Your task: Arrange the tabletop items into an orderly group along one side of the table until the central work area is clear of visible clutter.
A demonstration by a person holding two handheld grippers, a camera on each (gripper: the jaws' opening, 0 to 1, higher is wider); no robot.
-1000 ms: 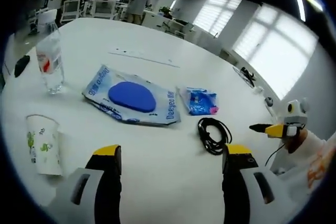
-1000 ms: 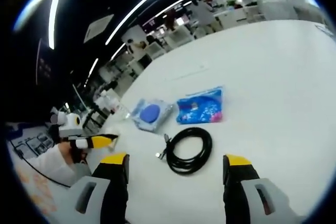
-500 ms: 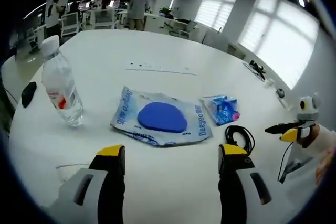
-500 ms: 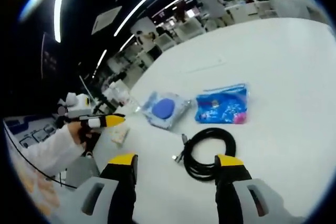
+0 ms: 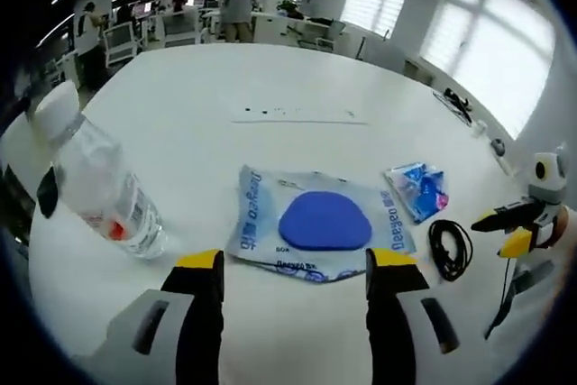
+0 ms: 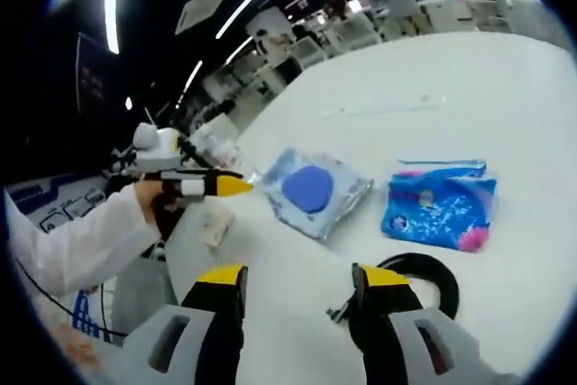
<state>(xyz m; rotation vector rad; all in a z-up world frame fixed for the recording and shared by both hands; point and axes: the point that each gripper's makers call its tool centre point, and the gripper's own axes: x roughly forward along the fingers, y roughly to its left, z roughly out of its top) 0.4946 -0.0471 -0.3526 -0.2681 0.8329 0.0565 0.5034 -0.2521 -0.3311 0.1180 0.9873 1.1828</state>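
My left gripper (image 5: 295, 263) stands open above the white table (image 5: 270, 78), with nothing between its jaws. Just ahead of it lies a pale blue pouch (image 5: 320, 221) with a dark blue oval on it. A clear water bottle (image 5: 95, 182) stands at the left. Right of the pouch lie a small bright blue packet (image 5: 419, 188) and a coiled black cable (image 5: 451, 248). My right gripper (image 6: 302, 279) is open and empty, the cable (image 6: 431, 270) close by its right jaw. Beyond it lie the packet (image 6: 440, 205) and the pouch (image 6: 311, 188).
A dark small object (image 5: 47, 191) lies by the table's left edge behind the bottle. A paper cup (image 6: 215, 227) lies near the left gripper (image 6: 230, 187), which a white-sleeved hand holds. The right gripper (image 5: 505, 230) shows at the right edge. Desks, chairs and people stand far back.
Both cameras have moved in over the table: the bottle and pouch now sit closer in the left gripper view, the cup has left it. The cable now lies nearer my right gripper's jaws. Nothing was grasped.
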